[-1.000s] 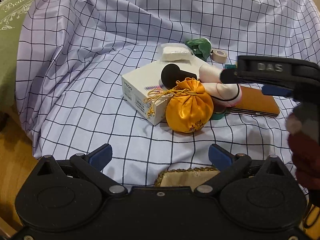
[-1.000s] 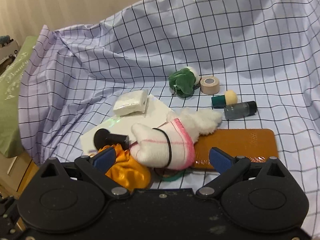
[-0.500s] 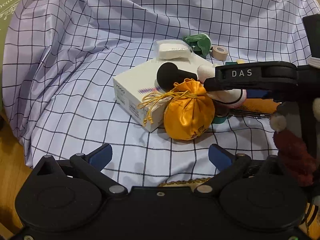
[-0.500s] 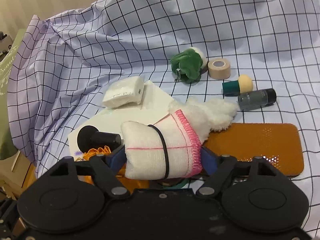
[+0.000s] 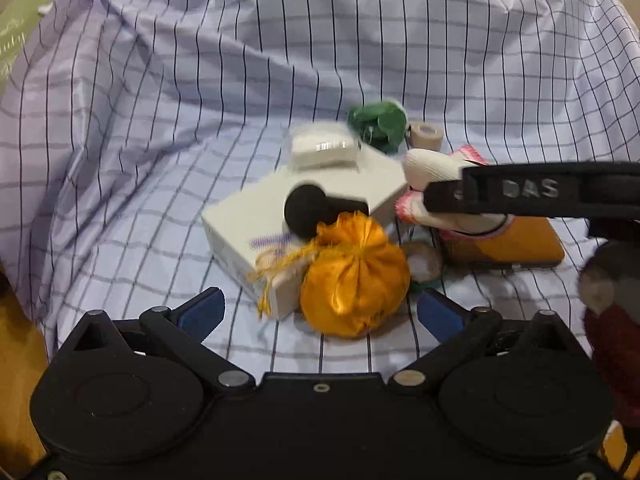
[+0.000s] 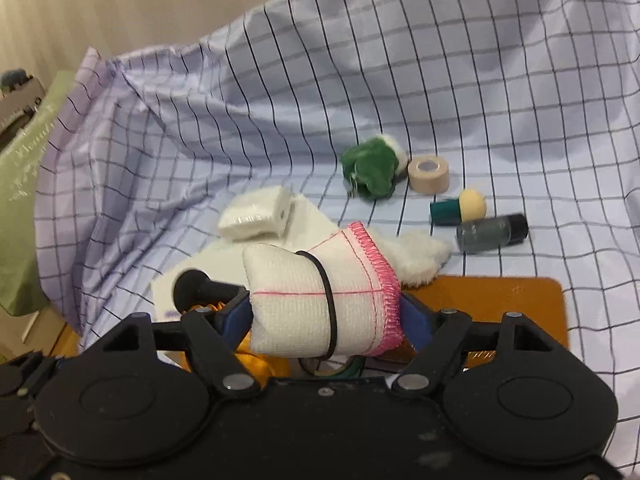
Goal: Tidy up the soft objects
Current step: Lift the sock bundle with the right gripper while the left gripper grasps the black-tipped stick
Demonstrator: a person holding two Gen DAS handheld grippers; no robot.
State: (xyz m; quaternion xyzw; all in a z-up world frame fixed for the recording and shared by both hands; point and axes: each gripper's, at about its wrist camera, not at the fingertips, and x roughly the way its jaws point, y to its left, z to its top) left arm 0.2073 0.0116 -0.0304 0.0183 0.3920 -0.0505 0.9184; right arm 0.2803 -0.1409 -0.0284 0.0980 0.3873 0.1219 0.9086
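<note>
My right gripper (image 6: 324,316) is shut on a rolled white cloth with a pink hem and a black band (image 6: 320,300), held above the orange case (image 6: 500,300). The roll also shows in the left wrist view (image 5: 432,168), with the right gripper (image 5: 436,200) across it. My left gripper (image 5: 320,312) is open and empty, just in front of an orange satin pouch (image 5: 356,276). A green plush (image 6: 372,164), a white wrapped pad (image 6: 252,216) and a fluffy white piece (image 6: 420,256) lie on the checked cloth (image 6: 480,80).
A white box (image 5: 280,208) with a black foam-tipped object (image 5: 308,212) sits behind the pouch. A tape roll (image 6: 428,174), a sponge applicator (image 6: 460,208) and a small dark bottle (image 6: 492,232) lie at the right. A green tape ring (image 5: 420,264) lies beside the pouch.
My right gripper has closed on the white roll and lifted it off the pile. My left gripper has moved closer to the orange pouch.
</note>
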